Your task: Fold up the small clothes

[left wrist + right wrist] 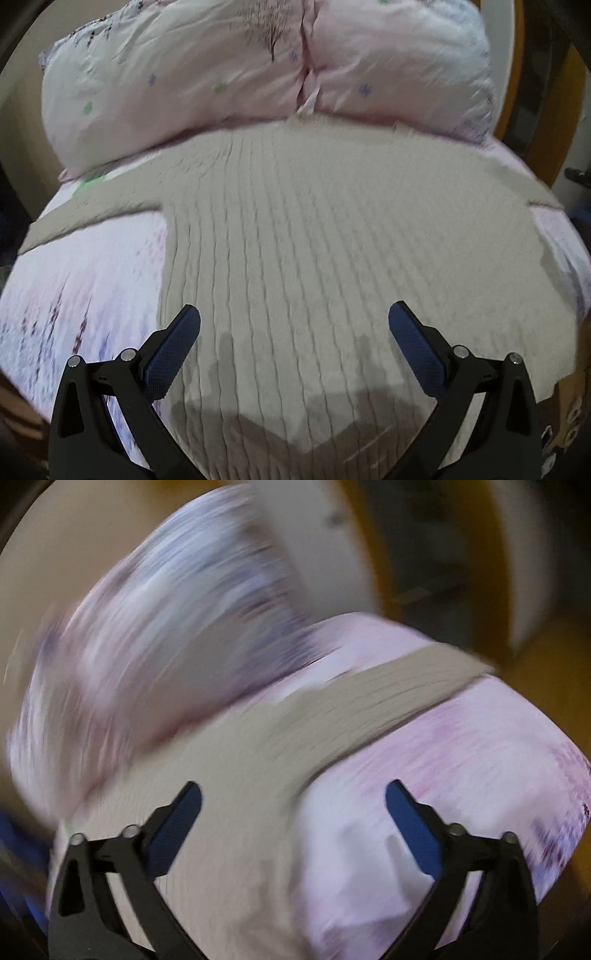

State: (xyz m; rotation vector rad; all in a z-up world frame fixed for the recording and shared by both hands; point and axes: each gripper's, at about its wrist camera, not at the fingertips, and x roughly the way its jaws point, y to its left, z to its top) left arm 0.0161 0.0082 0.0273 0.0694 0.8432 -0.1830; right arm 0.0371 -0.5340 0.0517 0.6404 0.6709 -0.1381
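Note:
A beige ribbed knit top [314, 240] lies spread flat on the bed, sleeves stretched out to both sides. My left gripper [293, 317] is open and empty, hovering just above the garment's lower body. In the blurred right wrist view the same top [258, 746] runs from the lower left, with one sleeve [406, 679] reaching up to the right. My right gripper [293, 795] is open and empty above the garment's right side edge, with its right finger over the sheet.
The bed has a pink floral sheet [81, 295]. Two pink pillows [192, 77] lie at the head of the bed, also shown blurred in the right wrist view [159, 635]. A wooden headboard [517, 92] stands at the right. The bed's edge drops off at the lower right [554, 886].

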